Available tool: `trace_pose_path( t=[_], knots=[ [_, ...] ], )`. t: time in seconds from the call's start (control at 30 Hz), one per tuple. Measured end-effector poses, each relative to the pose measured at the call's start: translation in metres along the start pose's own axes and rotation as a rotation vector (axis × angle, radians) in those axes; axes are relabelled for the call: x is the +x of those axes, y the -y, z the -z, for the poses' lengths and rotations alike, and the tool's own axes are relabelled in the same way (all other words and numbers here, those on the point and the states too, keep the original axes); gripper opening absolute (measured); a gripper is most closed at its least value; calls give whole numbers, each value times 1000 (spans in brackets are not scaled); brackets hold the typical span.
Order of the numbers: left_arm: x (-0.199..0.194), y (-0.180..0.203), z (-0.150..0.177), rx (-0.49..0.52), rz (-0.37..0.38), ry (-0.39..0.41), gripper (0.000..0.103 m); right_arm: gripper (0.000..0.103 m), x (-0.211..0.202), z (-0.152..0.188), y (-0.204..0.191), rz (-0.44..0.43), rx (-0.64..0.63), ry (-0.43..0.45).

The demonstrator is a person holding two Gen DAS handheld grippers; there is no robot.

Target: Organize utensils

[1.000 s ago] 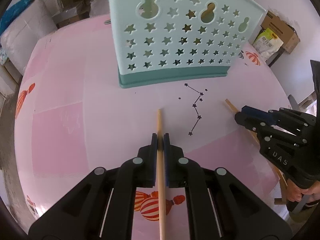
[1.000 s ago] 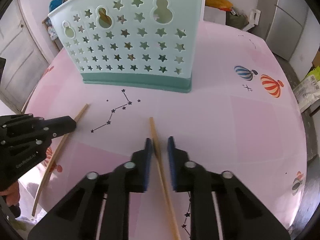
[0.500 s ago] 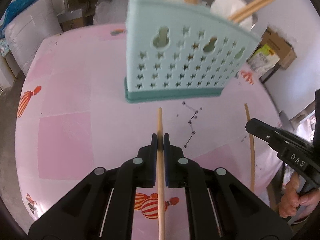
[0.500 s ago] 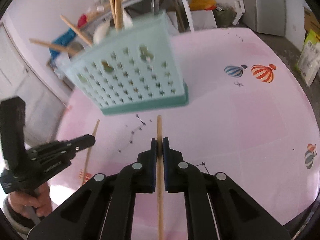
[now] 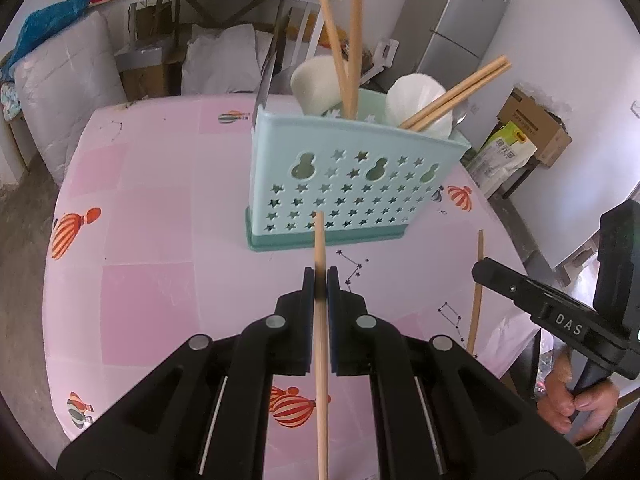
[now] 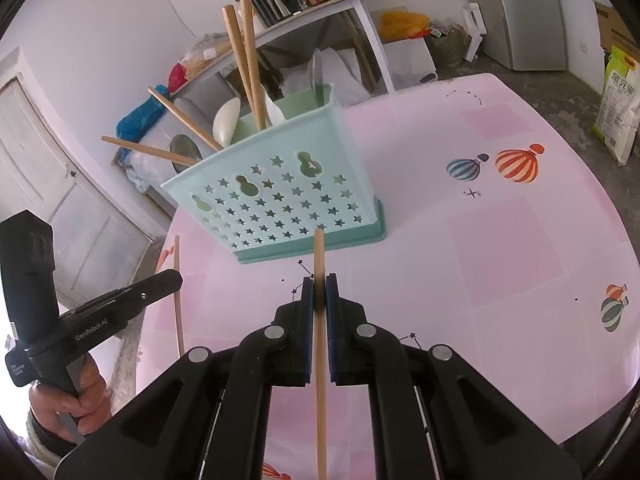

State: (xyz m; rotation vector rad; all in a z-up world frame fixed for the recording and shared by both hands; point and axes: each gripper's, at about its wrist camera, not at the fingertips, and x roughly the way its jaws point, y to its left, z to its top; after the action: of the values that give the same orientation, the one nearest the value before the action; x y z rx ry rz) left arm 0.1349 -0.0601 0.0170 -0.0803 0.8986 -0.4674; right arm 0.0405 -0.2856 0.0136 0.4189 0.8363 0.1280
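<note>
You are pinching one slim round wooden chopstick (image 5: 320, 344) in your left gripper (image 5: 320, 280) and another (image 6: 319, 344) in your right gripper (image 6: 319, 286), both mid-frame, below the star-punched mint plastic caddy (image 5: 344, 188).

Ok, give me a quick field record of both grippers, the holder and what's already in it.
left gripper: shut on a chopstick
right gripper: shut on another chopstick
holder: pale green caddy with star holes, upright on the pink table
in holder: chopsticks, white spoons
chopstick tips: both short of the holder's base, not yet inside
</note>
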Motion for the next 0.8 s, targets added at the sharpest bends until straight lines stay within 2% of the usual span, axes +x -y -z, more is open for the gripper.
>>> trace_pose_path(
  t=[0.53,0.8],
  knots=[
    [-6,2,1,-2,7,6,5,6,-5,-1,0,-5,4,9],
    [-24,2,-7,-1,12,64,5,6,-16,-4,0,-22,20,41]
  ],
)
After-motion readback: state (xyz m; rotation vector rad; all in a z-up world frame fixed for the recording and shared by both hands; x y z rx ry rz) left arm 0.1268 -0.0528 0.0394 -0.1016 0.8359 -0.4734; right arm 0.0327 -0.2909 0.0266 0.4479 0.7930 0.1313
